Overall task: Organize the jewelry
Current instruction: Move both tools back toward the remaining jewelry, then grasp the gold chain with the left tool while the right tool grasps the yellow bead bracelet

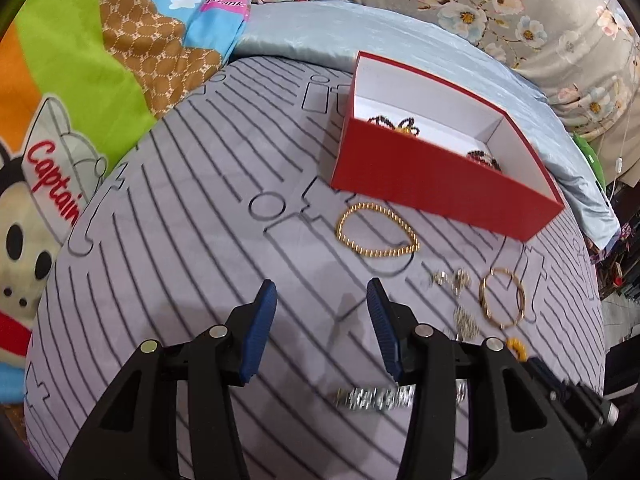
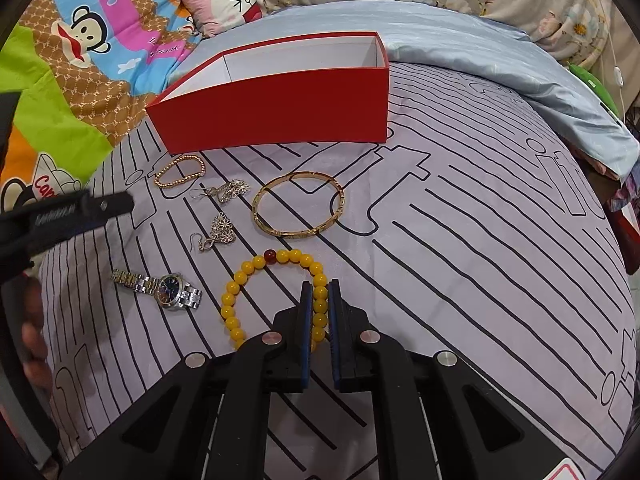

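A red box [image 1: 424,176] with a white inside holds dark beaded pieces [image 1: 394,125]; it also shows in the right wrist view [image 2: 276,108]. On the striped sheet lie a gold bead bracelet [image 1: 376,230], a gold bangle [image 2: 298,205], silver earrings [image 2: 222,229], a silver watch [image 2: 160,289] and a yellow bead bracelet [image 2: 256,268]. My right gripper [image 2: 320,286] is shut on the yellow bead bracelet's right side, on the sheet. My left gripper [image 1: 322,292] is open and empty, hovering below the gold bead bracelet.
The striped grey sheet [image 2: 480,240] covers the bed. A light blue blanket [image 2: 500,52], a floral quilt [image 1: 520,8] and cartoon bedding [image 1: 60,120] lie behind and to the left. My left gripper's body [image 2: 60,216] reaches in at the left of the right wrist view.
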Motion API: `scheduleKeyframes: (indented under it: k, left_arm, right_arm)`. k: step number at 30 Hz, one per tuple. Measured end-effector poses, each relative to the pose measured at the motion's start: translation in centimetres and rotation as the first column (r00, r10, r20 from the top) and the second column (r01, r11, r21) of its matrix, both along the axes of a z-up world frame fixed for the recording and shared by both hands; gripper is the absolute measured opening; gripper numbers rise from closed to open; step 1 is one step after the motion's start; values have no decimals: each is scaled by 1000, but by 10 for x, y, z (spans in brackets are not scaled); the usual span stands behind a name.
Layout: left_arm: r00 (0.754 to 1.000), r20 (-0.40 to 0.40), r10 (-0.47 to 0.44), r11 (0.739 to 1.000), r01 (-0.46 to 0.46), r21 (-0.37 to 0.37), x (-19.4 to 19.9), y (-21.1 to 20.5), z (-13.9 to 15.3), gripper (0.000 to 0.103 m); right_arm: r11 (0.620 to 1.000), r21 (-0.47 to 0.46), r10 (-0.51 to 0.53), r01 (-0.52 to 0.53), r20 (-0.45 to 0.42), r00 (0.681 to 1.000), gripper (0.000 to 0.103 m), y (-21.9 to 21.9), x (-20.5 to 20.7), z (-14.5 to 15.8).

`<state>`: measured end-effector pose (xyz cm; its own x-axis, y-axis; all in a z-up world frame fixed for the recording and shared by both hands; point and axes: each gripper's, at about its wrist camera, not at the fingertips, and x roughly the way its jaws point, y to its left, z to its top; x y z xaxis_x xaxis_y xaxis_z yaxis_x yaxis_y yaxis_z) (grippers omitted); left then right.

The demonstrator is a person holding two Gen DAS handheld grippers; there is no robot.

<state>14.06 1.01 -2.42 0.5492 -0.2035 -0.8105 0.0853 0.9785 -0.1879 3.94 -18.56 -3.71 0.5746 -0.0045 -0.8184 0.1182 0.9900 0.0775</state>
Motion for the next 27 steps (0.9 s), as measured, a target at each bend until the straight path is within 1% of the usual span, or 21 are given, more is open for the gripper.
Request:
scheduleKeyframes:
  k: [3, 7, 10, 12, 13, 15, 17, 18, 19, 20, 23, 27]
  left_arm:
    - [1000, 5, -6, 1000, 6, 6, 19, -9, -1, 45]
    - [1000, 9, -12, 1000, 11, 25, 35, -19, -4, 44]
    - [1000, 0, -17, 1000, 17, 15, 43, -22, -9, 42]
    - [1000, -3, -22, 1000, 22, 20, 46, -24, -13, 38]
    - [1000, 3, -22, 999, 22, 33, 47, -25, -14, 33]
    - [999, 17, -27, 998, 26, 61, 48, -28, -15, 27]
    - [999, 21, -24, 997, 23, 71, 48, -29, -15, 13]
    - [999, 22, -23, 997, 21, 74, 48, -29, -16, 11]
    - [999, 24, -22, 997, 20, 76, 48, -28, -16, 6]
    - [999, 24, -23, 997, 21, 78, 48, -28, -16, 4]
    - [999, 22, -25, 997, 23, 71, 45, -27, -16, 4]
    - [999, 20, -27, 999, 26, 39, 38, -22, -12, 3]
  right_arm:
    - [1000, 5, 0, 0, 0, 1000, 7, -1, 0, 0]
    - [1000, 3, 9, -9, 1, 1000, 7, -1, 1, 0]
    - [1000, 3, 10, -10, 2, 1000, 7, -1, 1, 0]
    - [1000, 4, 10, -10, 2, 1000, 7, -1, 2, 0]
    - [1000, 5, 11, -11, 2, 1000, 7, -1, 2, 0]
    - [1000, 9, 9, -9, 2, 1000, 7, -1, 3, 0]
    - [1000, 9, 8, -8, 2, 1000, 7, 0, 3, 0]
    - [1000, 8, 8, -8, 3, 1000, 7, 0, 3, 0]
    - [1000, 6, 9, -9, 2, 1000, 7, 0, 3, 0]
    - [1000, 5, 9, -9, 2, 1000, 7, 1, 3, 0]
    - [1000, 6, 9, -9, 1, 1000, 7, 1, 4, 0]
    - [1000, 24, 3, -3, -4, 1000, 7, -1, 4, 0]
